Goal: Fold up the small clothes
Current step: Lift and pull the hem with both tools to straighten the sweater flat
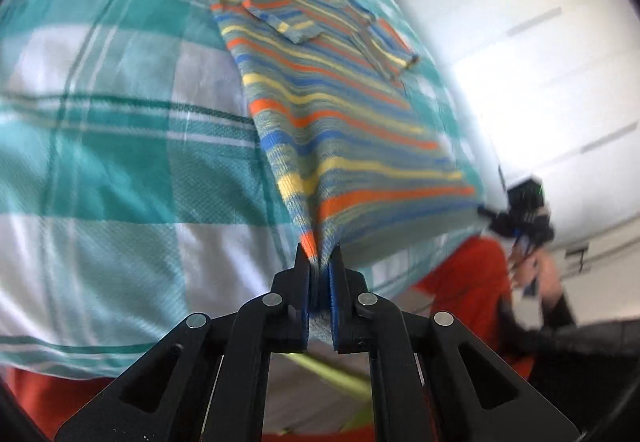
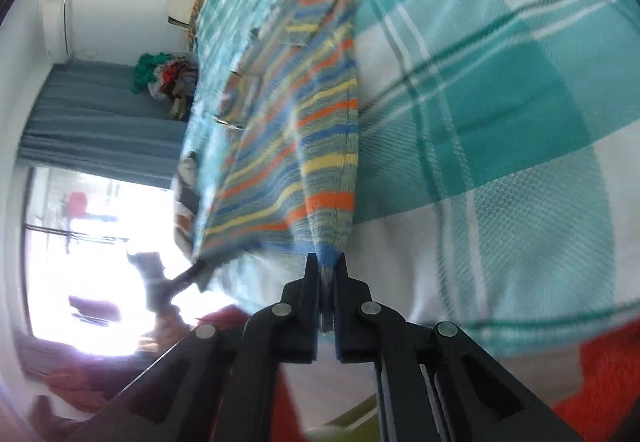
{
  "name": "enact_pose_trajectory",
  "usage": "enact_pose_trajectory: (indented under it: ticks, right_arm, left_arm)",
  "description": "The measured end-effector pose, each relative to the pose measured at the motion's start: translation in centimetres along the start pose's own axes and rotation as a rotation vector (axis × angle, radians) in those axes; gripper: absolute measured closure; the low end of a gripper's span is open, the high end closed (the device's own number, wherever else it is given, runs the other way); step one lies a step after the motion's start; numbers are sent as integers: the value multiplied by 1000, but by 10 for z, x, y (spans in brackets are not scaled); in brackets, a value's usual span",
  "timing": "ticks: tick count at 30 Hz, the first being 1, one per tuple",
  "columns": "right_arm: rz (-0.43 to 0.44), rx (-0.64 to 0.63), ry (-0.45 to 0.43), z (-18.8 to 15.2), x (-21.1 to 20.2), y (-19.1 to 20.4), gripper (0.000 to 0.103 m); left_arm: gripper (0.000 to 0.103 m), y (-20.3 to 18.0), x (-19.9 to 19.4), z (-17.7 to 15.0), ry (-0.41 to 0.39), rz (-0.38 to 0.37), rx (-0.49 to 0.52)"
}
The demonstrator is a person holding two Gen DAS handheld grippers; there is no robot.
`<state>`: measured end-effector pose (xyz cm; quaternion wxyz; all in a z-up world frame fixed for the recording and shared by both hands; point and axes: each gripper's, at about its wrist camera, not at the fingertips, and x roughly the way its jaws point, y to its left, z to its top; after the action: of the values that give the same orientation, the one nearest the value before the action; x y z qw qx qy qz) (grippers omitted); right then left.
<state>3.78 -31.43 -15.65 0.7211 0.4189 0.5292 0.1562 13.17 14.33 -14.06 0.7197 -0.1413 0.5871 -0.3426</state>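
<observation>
A home bedroom: checked bedspread, window, blue curtain, wall air conditioner.

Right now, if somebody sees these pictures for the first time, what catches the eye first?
The striped shirt in orange, yellow and blue stands out first, stretched over the teal and white checked bedcover. Next, the left gripper is shut on one near corner of its hem, and the right gripper on the other corner. In the right wrist view a bright window glares at the left edge.
</observation>
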Motion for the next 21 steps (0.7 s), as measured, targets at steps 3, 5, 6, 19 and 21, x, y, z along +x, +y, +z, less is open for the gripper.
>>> enact_pose_trajectory:
  ticks: [3, 5, 6, 19, 21]
  right_arm:
    - [-65, -9, 27, 9, -9, 5, 98]
    - [-206, -34, 88, 11, 15, -2, 98]
    - [-276, -40, 119, 10, 28, -10, 98]
    - [-479, -105, 91, -21, 25, -22, 98]
    - [-461, -82, 77, -24, 14, -19, 83]
  left_arm:
    - [98, 10, 19, 7, 91, 94, 4]
    - [97, 20, 50, 8, 183, 204, -16]
    - [97, 24, 61, 7, 207, 241, -30]
    - [81, 37, 14, -32, 74, 410, -64]
    - [64, 39, 4, -38, 28, 370, -81]
